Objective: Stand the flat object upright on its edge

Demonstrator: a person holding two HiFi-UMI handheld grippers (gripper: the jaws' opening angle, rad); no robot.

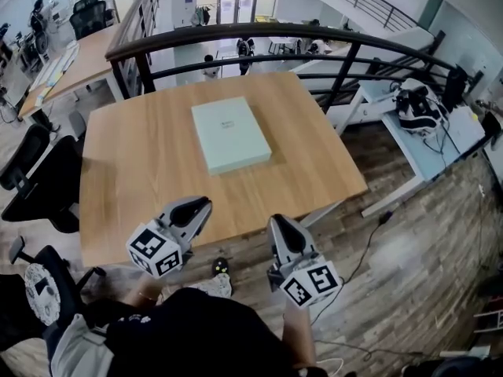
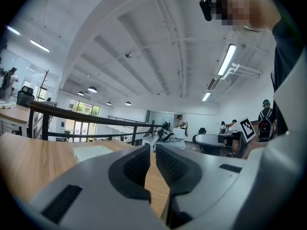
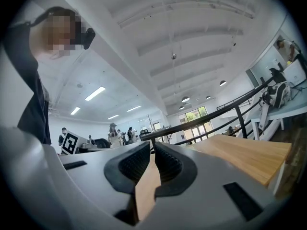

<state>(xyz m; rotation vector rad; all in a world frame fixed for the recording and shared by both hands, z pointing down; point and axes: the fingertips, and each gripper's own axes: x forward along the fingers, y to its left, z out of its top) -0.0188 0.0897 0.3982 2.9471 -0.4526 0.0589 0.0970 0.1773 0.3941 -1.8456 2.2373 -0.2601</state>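
A pale green flat box (image 1: 230, 133) lies flat near the middle of the square wooden table (image 1: 134, 171). Both grippers hover at the table's near edge, well short of the box. My left gripper (image 1: 204, 203) is shut with nothing between its jaws, just over the front edge. My right gripper (image 1: 277, 220) is also shut and empty, just off the edge over the floor. In the left gripper view the closed jaws (image 2: 153, 150) point level across the table, and the box (image 2: 93, 152) shows low at the left. The right gripper view shows its closed jaws (image 3: 153, 147) and the tabletop (image 3: 240, 152).
A black railing (image 1: 259, 34) runs behind the table. Black office chairs (image 1: 35, 175) stand at the left. A white desk (image 1: 428, 136) with equipment stands at the right, and cables (image 1: 369, 250) trail over the wooden floor. A person's dark clothing (image 1: 196, 336) fills the bottom.
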